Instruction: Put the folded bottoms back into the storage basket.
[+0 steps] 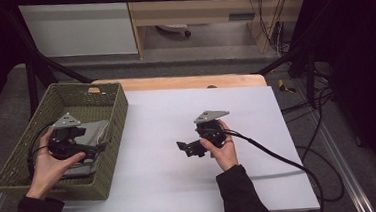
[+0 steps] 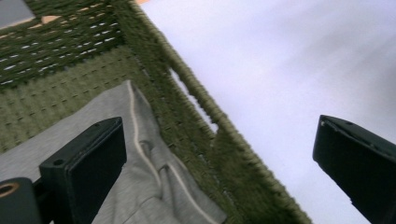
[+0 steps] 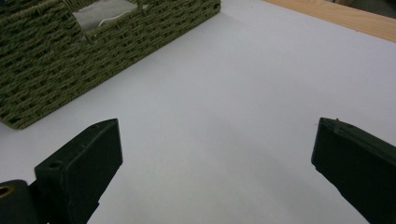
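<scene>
A green woven basket point(image 1: 9, 163) stands at the table's left edge with a folded grey cloth point(image 1: 95, 131) lying inside it. My left gripper point(image 1: 98, 150) hovers over the basket's right side, open, above the cloth point(image 2: 149, 186) and the basket's right wall point(image 2: 196, 121), holding nothing. My right gripper point(image 1: 185, 149) is held over the middle of the white tabletop point(image 1: 181, 186), pointing left toward the basket point(image 3: 56, 65); its jaws stand wide apart with nothing between them. The cloth point(image 3: 105, 11) shows through the basket's handle opening.
A wooden strip point(image 1: 184, 82) runs along the table's far edge. Black cables point(image 1: 301, 171) trail off the table's right side. A dark metal frame point(image 1: 38, 66) stands behind the basket. Pale cabinets stand on the floor beyond.
</scene>
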Available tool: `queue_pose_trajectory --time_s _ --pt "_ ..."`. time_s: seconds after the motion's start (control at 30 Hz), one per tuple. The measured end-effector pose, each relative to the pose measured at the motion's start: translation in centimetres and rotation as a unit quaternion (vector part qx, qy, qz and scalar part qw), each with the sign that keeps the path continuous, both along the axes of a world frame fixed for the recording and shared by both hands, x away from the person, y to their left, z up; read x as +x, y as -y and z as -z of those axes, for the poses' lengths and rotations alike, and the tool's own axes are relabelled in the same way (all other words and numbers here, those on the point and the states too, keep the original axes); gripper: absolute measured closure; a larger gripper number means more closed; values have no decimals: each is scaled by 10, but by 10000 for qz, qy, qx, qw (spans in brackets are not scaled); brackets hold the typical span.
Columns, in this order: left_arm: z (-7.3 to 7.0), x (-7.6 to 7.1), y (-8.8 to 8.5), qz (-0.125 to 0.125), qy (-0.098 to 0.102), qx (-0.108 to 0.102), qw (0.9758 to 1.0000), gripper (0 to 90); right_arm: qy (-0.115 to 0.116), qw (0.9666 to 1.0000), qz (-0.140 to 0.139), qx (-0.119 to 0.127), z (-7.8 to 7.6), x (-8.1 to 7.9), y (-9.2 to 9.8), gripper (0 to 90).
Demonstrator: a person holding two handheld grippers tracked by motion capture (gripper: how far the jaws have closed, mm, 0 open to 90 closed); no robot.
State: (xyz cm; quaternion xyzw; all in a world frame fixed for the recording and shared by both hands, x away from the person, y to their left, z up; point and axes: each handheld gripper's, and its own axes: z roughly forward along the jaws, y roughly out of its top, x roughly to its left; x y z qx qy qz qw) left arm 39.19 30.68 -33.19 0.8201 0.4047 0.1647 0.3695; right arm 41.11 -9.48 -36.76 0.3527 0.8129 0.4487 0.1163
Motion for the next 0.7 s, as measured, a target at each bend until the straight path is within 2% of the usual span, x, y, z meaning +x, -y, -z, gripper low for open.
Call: queue_pose_trajectory --time_s 0.5,0.7 --pt "21 0 22 211 -63 -9 9998 23 -89 9992 317 237 16 -4 64 23" --pt "23 -1 25 246 -51 13 9997 23 -94 9989 399 216 22 -8 88 23"
